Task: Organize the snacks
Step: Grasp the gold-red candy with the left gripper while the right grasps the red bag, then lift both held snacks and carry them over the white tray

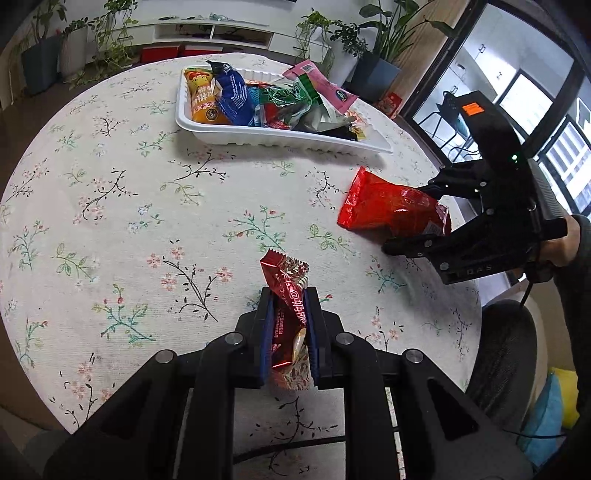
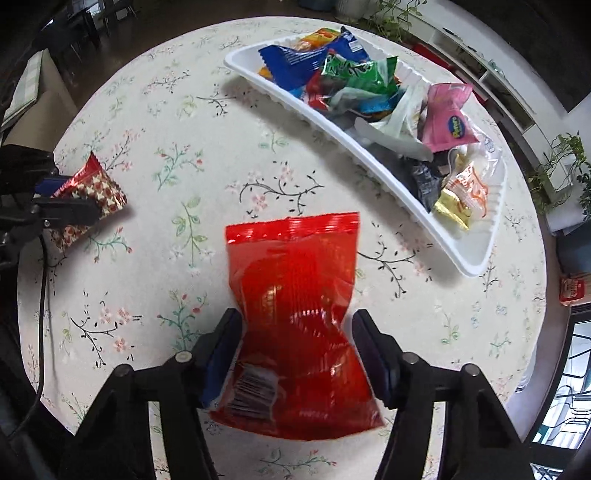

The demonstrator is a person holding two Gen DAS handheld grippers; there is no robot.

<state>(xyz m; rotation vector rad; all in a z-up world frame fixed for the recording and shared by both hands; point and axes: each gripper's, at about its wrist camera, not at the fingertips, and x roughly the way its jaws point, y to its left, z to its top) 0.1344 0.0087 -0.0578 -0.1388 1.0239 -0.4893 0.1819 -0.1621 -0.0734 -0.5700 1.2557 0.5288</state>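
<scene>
- A red bag (image 2: 295, 314) sits between the jaws of the right gripper (image 2: 295, 354). Its long axis runs straight out along the fingers, with the crimped top edge pointing away and the barcode end nearest the camera.
- The bag's sides are pinched inward where the blue pads (image 2: 218, 362) meet it, so the right gripper is clamped on the bag at a middling width.
- In the left wrist view the same bag (image 1: 391, 210) lies low over the tablecloth (image 1: 110, 221), its top edge pointing towards the tray (image 1: 280, 138), with the right gripper (image 1: 406, 218) coming in from the right edge.
- A small red patterned packet (image 1: 288, 314) is squeezed in the left gripper (image 1: 288, 325), whose jaws are nearly together. The packet's long axis follows the fingers and its crimped tip pokes out beyond them.
- The white tray (image 2: 332, 122) lies well beyond both grippers on the floral cloth, long and narrow, piled with blue, green, pink, orange and yellow packets.
- A hand and dark sleeve (image 1: 569, 240) hold the right gripper.
- Potted plants (image 1: 384, 44) and a low white shelf (image 1: 221, 33) stand behind the table.
</scene>
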